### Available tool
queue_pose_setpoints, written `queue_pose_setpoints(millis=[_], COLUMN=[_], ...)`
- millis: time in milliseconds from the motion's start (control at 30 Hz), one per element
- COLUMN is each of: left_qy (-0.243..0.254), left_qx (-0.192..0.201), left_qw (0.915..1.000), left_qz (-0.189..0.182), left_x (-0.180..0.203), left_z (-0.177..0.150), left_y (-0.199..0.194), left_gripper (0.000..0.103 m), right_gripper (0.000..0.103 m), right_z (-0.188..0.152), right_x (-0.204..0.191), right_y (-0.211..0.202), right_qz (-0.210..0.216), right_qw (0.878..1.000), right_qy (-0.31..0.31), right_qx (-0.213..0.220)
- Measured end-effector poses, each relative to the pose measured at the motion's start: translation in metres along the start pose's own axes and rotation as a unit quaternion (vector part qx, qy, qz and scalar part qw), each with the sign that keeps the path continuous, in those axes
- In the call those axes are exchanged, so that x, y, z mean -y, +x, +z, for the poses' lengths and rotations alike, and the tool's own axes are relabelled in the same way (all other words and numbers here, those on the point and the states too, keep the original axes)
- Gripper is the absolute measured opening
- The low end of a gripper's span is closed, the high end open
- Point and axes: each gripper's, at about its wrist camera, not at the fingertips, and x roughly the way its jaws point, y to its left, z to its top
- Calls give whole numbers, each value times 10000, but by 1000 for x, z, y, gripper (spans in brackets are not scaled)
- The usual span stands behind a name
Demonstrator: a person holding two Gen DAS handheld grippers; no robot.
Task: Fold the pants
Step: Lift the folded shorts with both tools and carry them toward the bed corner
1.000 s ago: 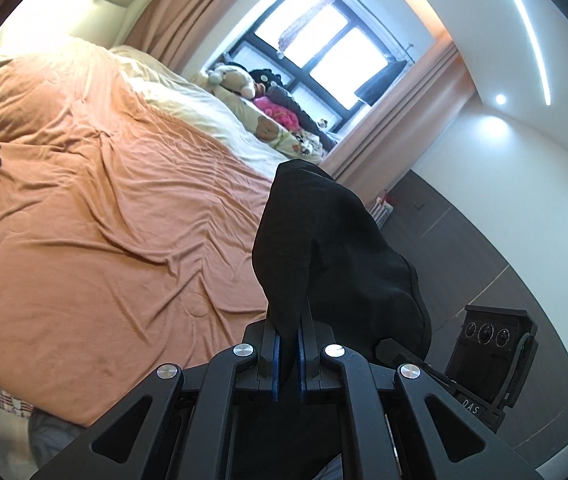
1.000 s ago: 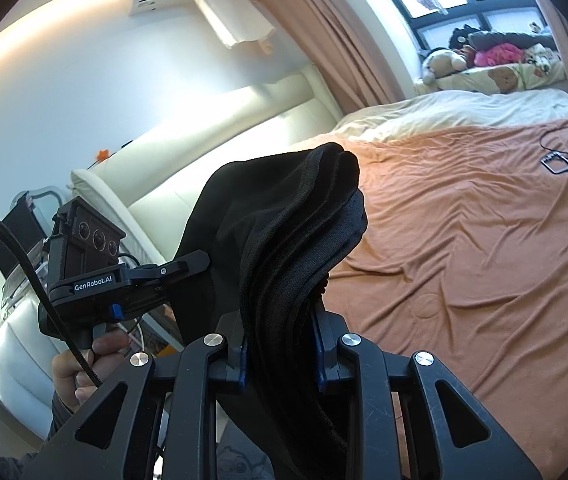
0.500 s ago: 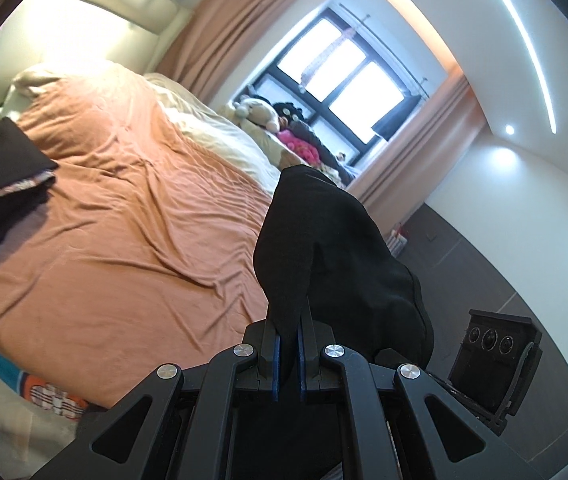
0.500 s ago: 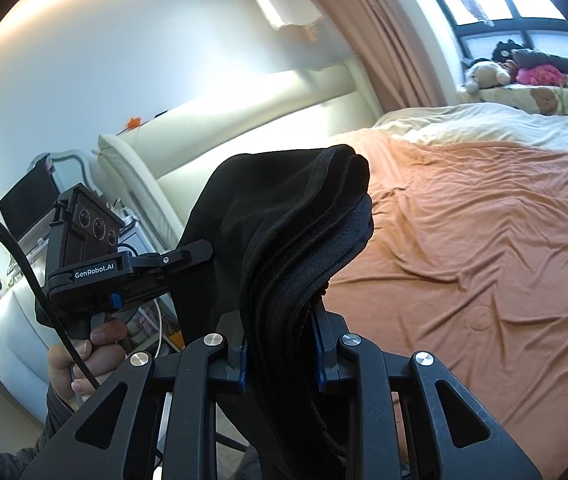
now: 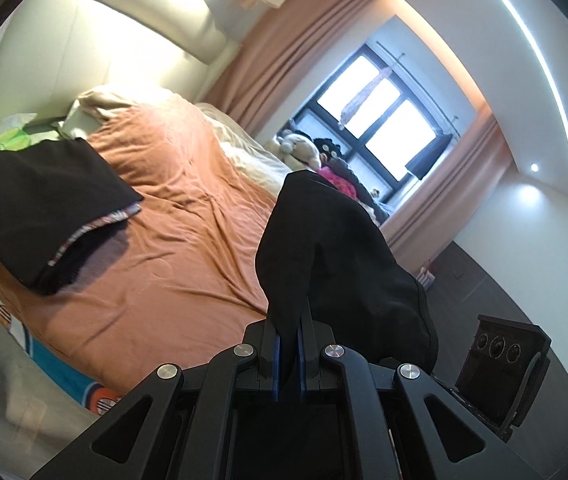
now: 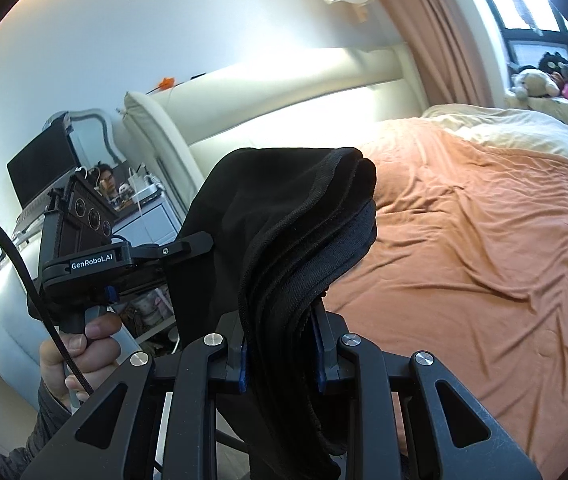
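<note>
The bed (image 5: 172, 248), under a creased orange sheet, fills the left wrist view from 9 to 6 o'clock and the right wrist view from 2 to 5 o'clock. A folded black stack (image 5: 44, 204) with a patterned edge lies on the bed at about 9 o'clock in the left view, well apart from either gripper. The window (image 5: 379, 120) sits at 1 o'clock there, with plush toys (image 5: 303, 148) on the sill below it.

The pants (image 5: 335, 264) are black and held up in the air off the bed, between the two grippers. In the left view they rise from the left gripper (image 5: 287, 354) toward 12 o'clock and drape off to 3 o'clock in a smooth, dark bulk. In the right view the pants (image 6: 284, 240) stand up from the right gripper (image 6: 282, 364) toward 12 o'clock as several stacked layers, ribbed edges and seams showing along the fold, and hang past the jaws toward 6 o'clock.

The left gripper's blue-lined fingers are pressed nearly together, pinching a thin fold of the pants. The right gripper's fingers stand a little wider, clamped on the thick bundle of layers. In the right view the left gripper (image 6: 200, 246) also shows at 9 o'clock, its tip against the cloth, with the left hand (image 6: 76, 356) on its grip.
</note>
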Motion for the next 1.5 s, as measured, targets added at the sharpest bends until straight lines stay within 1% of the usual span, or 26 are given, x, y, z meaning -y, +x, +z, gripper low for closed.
queue_pose_setpoints(millis=[233,433,667,833,933,1100,1300,1500], left_qy=[-126,-238,-406,-472,-504,-541,-755,-740], left_qx=[185,315,413,526,663,821,967,1040], left_qw=[9993,9979,9954,9933,9919,9884,9831,9785], left_qz=[288,505,762,917,962,1158,1358,1622], left_x=[-42,-72,-107,-124,-134,-151,-181,-203], left_z=[26,45,70,95,110,128,146,172], left_y=[-20,-29,-24,-22,-24,-24,-31,-37], left_gripper=[5,5,5,5,5,5,5,5], right_gripper=[21,21,21,21,21,21,21,21], right_z=[7,16,28,47,59,76,80,88], right_x=[-10,-12,-7,-2,-1,-2,-9,-23], right_y=[44,82,115,144,160,179,212,250], right_qz=[208,358,500,631,729,823,939,1106], right_qw=[9997,9991,9980,9968,9958,9950,9930,9907], right_qy=[-126,-109,-121,-99,-87,-118,-77,-98], right_qx=[-86,-189,-360,-486,-543,-554,-715,-782])
